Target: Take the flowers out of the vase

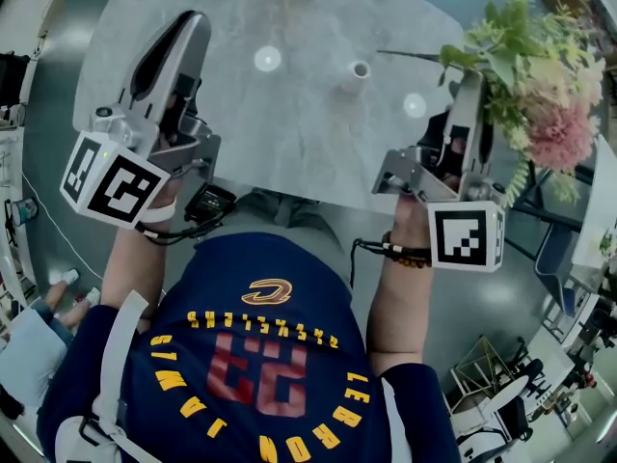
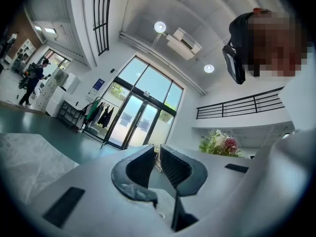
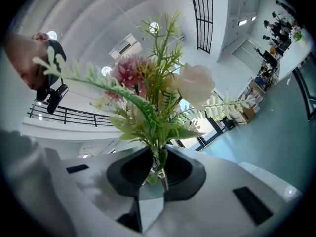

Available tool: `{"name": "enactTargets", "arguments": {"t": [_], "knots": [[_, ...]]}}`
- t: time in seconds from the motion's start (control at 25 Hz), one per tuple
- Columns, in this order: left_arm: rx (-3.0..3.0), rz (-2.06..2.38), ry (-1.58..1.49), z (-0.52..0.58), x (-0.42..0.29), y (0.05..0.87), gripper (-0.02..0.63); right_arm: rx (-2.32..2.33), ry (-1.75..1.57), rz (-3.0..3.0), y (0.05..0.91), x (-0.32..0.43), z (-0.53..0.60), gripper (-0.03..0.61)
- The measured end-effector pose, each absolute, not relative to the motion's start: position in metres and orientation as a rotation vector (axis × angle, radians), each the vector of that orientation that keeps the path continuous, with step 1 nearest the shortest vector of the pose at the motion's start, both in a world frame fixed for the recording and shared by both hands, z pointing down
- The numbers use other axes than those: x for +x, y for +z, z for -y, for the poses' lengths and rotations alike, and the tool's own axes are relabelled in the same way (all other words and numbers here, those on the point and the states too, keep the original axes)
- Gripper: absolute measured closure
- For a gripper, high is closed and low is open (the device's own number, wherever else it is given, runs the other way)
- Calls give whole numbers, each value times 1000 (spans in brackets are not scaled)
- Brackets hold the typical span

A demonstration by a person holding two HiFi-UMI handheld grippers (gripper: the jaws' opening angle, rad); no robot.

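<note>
Clamping the thin green stems just below the leaves, the right gripper [image 3: 157, 154] held a bunch of artificial flowers [image 3: 158, 98] with pink and cream blooms and green fern sprigs, its dark fingers [image 3: 129, 169] pressed onto the stems from both sides. In the head view that right gripper [image 1: 472, 80] was at the right edge of the round grey stone-patterned table [image 1: 289, 133]. The flowers [image 1: 540, 95] were fully out of the vase and spread past the table's rim over the floor. The small white narrow-necked vase [image 1: 358, 71] stood upright and alone on the tabletop, well apart from the bunch and between the two grippers. The left gripper [image 1: 190, 22] hung over the left part of the table, touching nothing. Its own view showed the left gripper [image 2: 157, 149] with its fingers [image 2: 137, 166] drawn together to a narrow slit and nothing between them. The flowers [image 2: 219, 143] were visible beyond, to the right.
</note>
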State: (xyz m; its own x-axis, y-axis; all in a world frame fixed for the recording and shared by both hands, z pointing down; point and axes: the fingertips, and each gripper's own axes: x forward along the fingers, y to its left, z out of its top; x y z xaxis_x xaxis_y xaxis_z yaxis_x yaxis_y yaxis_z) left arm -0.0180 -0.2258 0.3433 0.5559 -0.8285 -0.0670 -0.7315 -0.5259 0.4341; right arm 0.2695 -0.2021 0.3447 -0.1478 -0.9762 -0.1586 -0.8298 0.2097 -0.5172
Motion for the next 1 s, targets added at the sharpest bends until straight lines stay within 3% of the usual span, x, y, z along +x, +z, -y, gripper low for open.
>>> {"name": "enactTargets", "arguments": {"t": [1.0], "knots": [[2422, 1399, -409, 258, -57, 320, 572, -1654, -470, -2016, 341, 269, 209, 517]]}}
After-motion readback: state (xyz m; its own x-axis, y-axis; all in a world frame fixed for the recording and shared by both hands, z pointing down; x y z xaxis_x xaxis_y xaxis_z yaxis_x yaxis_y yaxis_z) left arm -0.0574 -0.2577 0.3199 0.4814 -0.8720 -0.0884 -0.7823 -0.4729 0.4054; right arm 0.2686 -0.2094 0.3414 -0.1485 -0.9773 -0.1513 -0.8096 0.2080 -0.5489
